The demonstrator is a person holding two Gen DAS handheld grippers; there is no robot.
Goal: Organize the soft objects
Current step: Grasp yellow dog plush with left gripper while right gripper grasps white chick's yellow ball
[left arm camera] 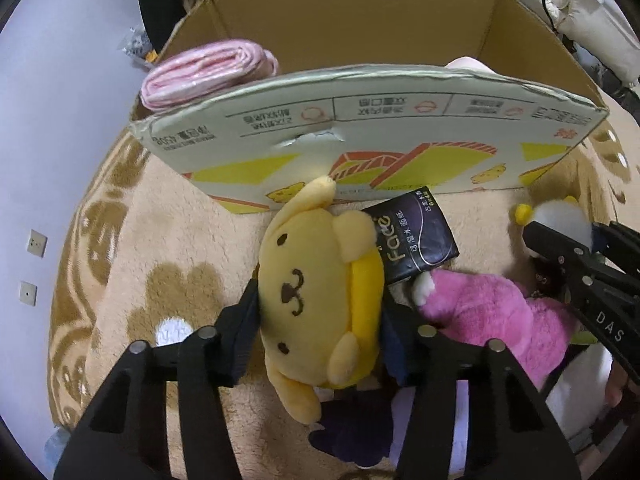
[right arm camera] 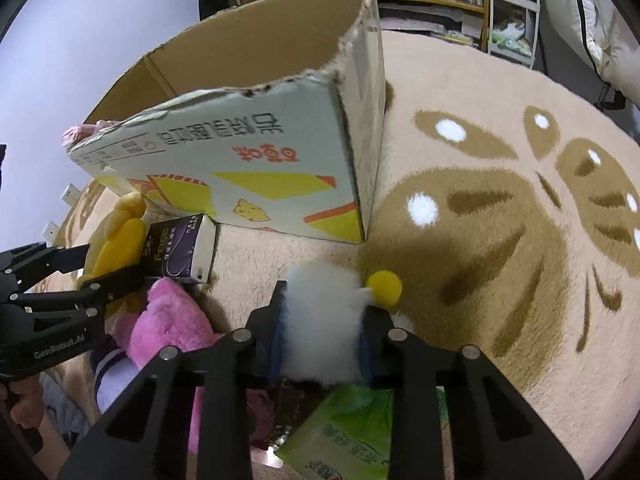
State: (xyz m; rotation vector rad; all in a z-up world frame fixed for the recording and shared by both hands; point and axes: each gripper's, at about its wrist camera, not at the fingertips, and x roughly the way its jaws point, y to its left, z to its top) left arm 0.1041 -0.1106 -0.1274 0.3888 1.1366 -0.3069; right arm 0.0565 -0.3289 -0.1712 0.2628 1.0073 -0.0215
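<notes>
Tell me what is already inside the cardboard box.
Inside the cardboard box, a rolled pink blanket lies at the left end, and a pale pink item peeks over the front wall at the right. That wall hides the box floor and anything lower.

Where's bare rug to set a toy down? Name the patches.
Bare rug lies right of the cardboard box, past the white plush. More lies left of the yellow plush. Crowded: between them, around the tissue pack and pink plush.

The right gripper [right arm camera: 322,328] clamps a white plush [right arm camera: 320,320] above the rug [right arm camera: 480,280], near the box [right arm camera: 280,168]; pink plush [right arm camera: 172,320] lies left.
</notes>
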